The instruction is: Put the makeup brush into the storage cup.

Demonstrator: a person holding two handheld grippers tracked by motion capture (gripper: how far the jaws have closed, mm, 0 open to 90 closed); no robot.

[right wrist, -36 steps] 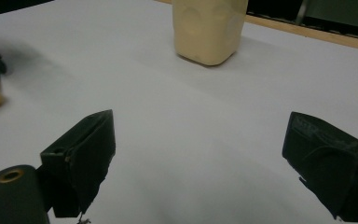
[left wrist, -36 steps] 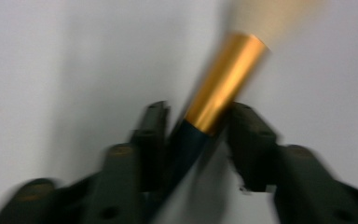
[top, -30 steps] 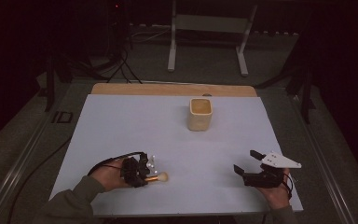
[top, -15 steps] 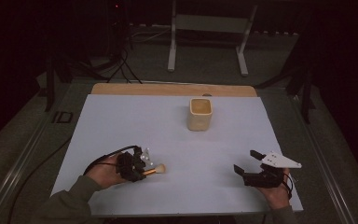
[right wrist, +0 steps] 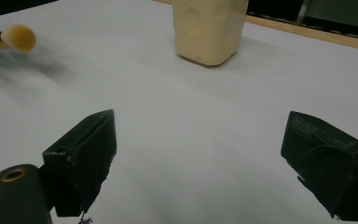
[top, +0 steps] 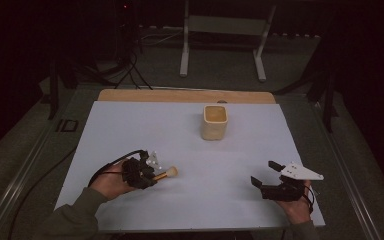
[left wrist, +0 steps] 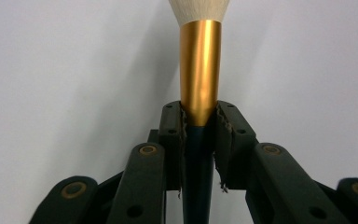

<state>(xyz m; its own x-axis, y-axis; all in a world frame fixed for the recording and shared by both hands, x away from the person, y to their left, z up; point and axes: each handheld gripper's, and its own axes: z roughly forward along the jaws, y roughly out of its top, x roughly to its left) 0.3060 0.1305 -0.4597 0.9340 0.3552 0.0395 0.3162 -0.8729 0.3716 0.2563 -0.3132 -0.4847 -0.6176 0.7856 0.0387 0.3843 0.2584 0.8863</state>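
In the left gripper view the two black jaws are clamped on a brush (left wrist: 200, 93), pinching it right where the gold ferrule meets the dark handle; the ferrule runs straight up the middle of the frame and the pale bristles just clear the top edge. The handle drops out of sight between the jaws at the bottom. From the high view, the left gripper (top: 152, 173) sits at the lower left of the frame, with the brush head poking out to its right, low over the white table (top: 130, 125); whether the bristles touch the surface I cannot tell.

The right gripper (right wrist: 200, 168) has its jaws spread wide with nothing between them, one at the lower left and one at the lower right of its own view. In the high view it rests at the lower right of the frame, well apart from the brush.

Beyond both stands a cream cup (top: 214, 122), upright, just right of centre in the upper half of the high view, its mouth open and apparently empty. It also shows at the top of the right gripper view, with the brush head at that view's upper left corner.

The grasp looks done, so the step in hand seems to be carrying the brush. A likely next move is toward the cup: that calls for lifting the brush clear, swinging it up and right in the frame, and tipping it upright so it drops in handle-first or bristles-up without knocking the light cup over.
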